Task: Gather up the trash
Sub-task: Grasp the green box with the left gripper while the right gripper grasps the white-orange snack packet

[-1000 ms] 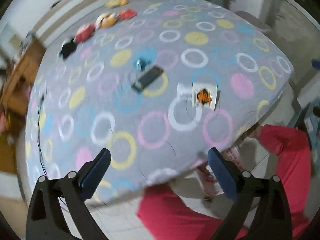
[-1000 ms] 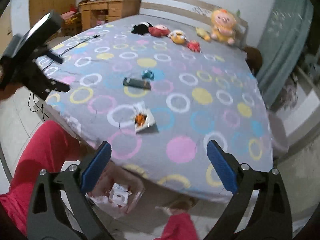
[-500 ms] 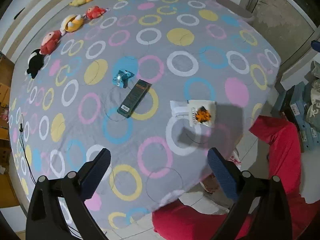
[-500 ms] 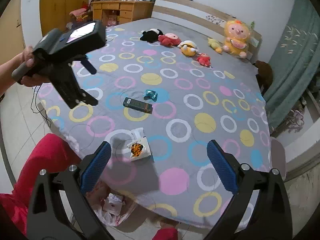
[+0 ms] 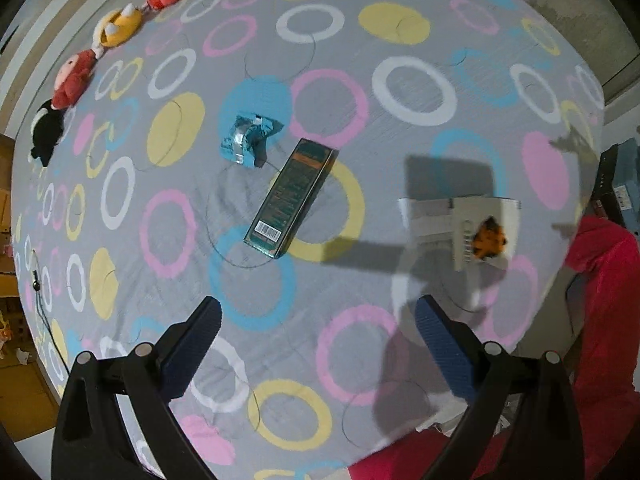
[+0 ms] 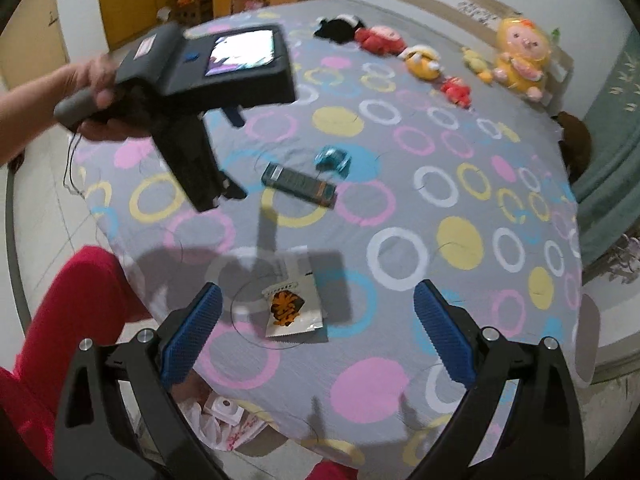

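- Grey bedsheet printed with pink, yellow, blue and white rings covers the bed and fills both of my wrist views; all the trash lies on it.
- Row of plush toys lines the far end by the headboard, well apart from the trash.
- My left gripper hangs above the sheet, jaws spread wide, blue pads holding and touching nothing. In the right wrist view a hand holds it by its handle, lit screen on its back.
- My right gripper is likewise wide apart and empty, over the near edge of the bed.
- Long dark teal carton with an orange end panel lies flat ahead of the left gripper, slightly left of centre; barcode label on the near end, other printing too small to read.
- White flat sachet with an orange-and-black picture lies between the right gripper's pads in view, below them on the sheet; its writing is unreadable. In the left view it sits off to the right, near the bed's edge.
- Small crumpled blue foil wrapper lies just beyond the carton's far end, close but apart.
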Motion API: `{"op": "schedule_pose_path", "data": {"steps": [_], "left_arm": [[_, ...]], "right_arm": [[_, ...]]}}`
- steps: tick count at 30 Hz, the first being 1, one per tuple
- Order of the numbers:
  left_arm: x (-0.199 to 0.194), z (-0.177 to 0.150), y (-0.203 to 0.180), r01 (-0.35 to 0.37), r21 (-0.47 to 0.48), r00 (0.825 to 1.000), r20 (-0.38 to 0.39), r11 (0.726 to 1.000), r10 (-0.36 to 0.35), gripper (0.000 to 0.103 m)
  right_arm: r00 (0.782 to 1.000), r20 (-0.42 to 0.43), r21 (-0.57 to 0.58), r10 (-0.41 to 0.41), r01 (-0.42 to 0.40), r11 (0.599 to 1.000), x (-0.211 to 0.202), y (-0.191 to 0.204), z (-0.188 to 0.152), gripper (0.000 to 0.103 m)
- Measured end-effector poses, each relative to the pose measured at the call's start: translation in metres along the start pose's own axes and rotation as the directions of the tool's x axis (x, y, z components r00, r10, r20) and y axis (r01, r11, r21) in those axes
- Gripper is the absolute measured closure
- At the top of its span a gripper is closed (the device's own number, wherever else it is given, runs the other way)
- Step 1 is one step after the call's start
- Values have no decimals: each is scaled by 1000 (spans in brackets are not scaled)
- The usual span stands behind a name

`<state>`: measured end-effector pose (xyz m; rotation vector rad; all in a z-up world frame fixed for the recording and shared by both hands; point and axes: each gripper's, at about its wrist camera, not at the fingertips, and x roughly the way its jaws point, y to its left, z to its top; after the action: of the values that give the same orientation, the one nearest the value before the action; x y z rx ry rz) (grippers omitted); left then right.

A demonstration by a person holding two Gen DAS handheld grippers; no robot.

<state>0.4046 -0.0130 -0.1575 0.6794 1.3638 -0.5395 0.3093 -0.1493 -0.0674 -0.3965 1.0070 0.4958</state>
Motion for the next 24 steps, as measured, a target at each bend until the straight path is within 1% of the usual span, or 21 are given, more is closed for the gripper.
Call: {"op": "schedule_pose_path", "data": {"steps": [3,6,9,14,22,24], "left_arm": [[19,6,1,-17,17,1000,-19,1000,17,8],[42,13,3,-31,36,998,-48,999,33,8],[58,21,8,-24,36,998,-60,999,26,8],[77,32,21,-20,22,997,-72,1000,22,8],[106,42,35,0,7,996,-93,1000,1,8],[111,44,36,-8,14,995,-95,1000,9,8]], "right_arm": [[998,-34,-12,49,-49,999,29,3,-2,9],[994,-55,3,91,-91,996,51,2,-5,9],[991,-75,14,112,-111,994,73,0,-8,9],[979,-120,50,164,-159,986,107,-3,-16,9],[968,-177,63,181,-172,983,152,1,-29,9],[967,-184,62,177,-168,984,160,2,-32,9]]}}
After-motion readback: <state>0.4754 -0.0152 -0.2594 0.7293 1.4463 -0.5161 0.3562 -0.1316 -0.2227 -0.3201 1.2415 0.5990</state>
